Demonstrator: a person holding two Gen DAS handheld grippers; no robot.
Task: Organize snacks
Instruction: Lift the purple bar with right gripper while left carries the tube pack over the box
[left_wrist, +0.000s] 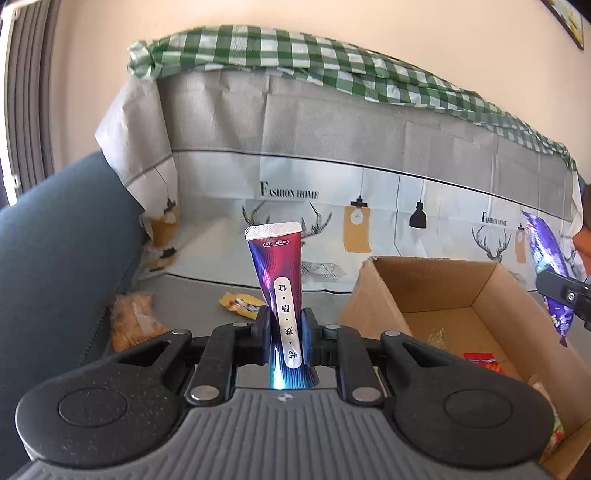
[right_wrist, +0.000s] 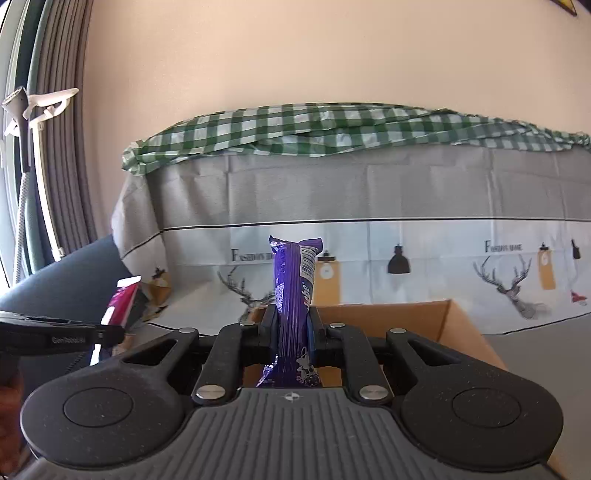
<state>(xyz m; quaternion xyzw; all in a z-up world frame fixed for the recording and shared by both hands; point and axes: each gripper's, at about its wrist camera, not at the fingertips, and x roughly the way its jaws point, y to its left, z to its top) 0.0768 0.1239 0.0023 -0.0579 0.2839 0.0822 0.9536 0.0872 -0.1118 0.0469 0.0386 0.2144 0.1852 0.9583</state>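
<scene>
My left gripper (left_wrist: 286, 332) is shut on a purple-and-red snack stick pack (left_wrist: 275, 266), held upright above the grey cloth, left of an open cardboard box (left_wrist: 491, 291). My right gripper (right_wrist: 292, 328) is shut on a purple snack bar (right_wrist: 293, 280), held upright over the near side of the box (right_wrist: 454, 328). The bar also shows at the right edge of the left wrist view (left_wrist: 546, 251). The stick pack shows at the left of the right wrist view (right_wrist: 122, 299). A red wrapper (left_wrist: 480, 360) lies inside the box.
A yellow snack packet (left_wrist: 240, 302) and a bag of orange snacks (left_wrist: 133, 321) lie on the grey cloth left of the box. A blue sofa arm (left_wrist: 55, 258) is at the left. A cloth-draped backrest (left_wrist: 332, 147) with a green checked cloth (left_wrist: 295, 51) stands behind.
</scene>
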